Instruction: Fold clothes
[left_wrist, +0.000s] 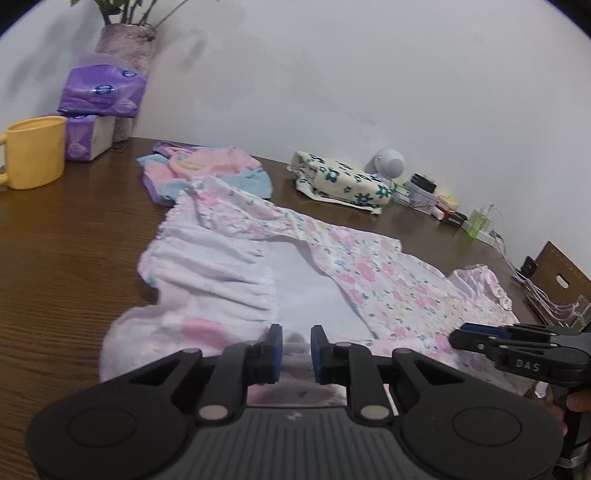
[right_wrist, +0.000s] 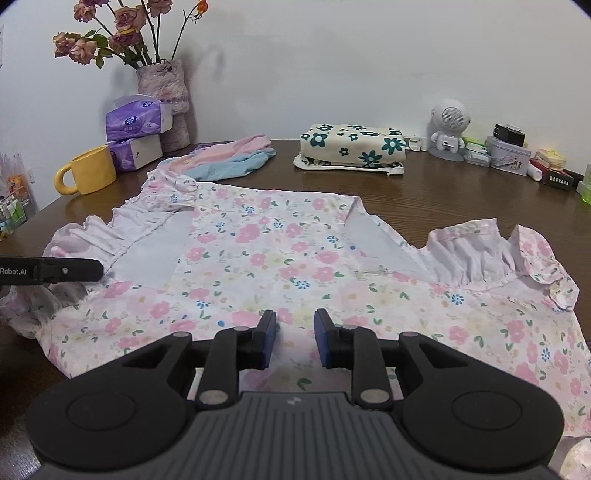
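1. Right wrist view showed the floral dress (right_wrist: 280, 254) spread flat on the wooden table (right_wrist: 443, 192), its ruffled sleeves turned in toward the middle.
2. The right gripper (right_wrist: 294, 334) hovered over the dress's near hem, jaws apart and holding nothing.
3. The left gripper (left_wrist: 296, 345) sat over the dress's left edge, fingers parted with cloth below them; whether they touched it could not be told.
4. Beyond the dress lay a pink and blue garment (right_wrist: 236, 155).
5. Farther behind the dress sat a folded flower-print cloth (right_wrist: 351, 146).
6. Left of the dress stood a yellow mug (right_wrist: 88, 171), with purple tissue packs (right_wrist: 136, 131) behind it.
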